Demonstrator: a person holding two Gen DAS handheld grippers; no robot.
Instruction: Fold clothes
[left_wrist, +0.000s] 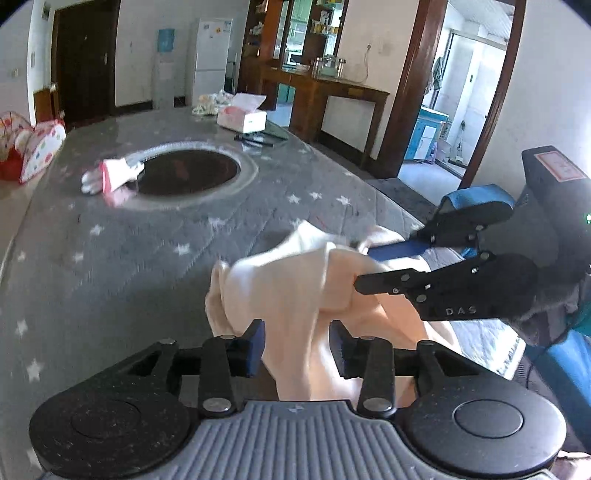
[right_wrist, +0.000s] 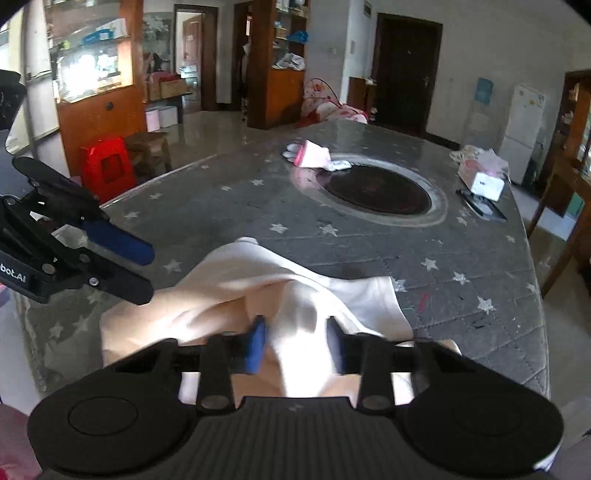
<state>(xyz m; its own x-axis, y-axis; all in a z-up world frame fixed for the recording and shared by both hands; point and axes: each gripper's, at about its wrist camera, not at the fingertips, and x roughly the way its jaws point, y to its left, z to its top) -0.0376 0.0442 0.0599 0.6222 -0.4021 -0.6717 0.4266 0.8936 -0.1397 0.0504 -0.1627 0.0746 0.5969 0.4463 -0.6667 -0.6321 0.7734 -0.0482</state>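
- The left gripper sits at 6 o'clock of its own view, jaws partly apart; a fold of the cream garment passes between its blue pads, and the blur leaves it unclear whether they press the cloth.
- In that same view the right gripper enters from 3 o'clock, its black and blue fingers narrow and pinching a bunched ridge of the garment just beyond the left jaws.
- From the right wrist view, the right gripper has cloth running between its pads, the garment spreading from 6 o'clock toward 9 and 3 o'clock.
- The left gripper shows there at 9 o'clock, just above the cloth's left part; its jaws stand apart with nothing visible between the tips.
- The garment is soft, thin and cream-white, rumpled into folds near the grippers, with one flat straight-edged panel lying toward 3 o'clock.
- It rests at the near edge of the table, whose grey quilted cover carries white stars.
- A dark round inset with a pale ring sits mid-table at 1 o'clock, well apart from the garment.
- A pink and white folded item lies touching the ring's far rim at 12 o'clock.
- A tissue box stands near the table's right edge at 2 o'clock.
- Bare quilted cover lies between the garment and the inset.
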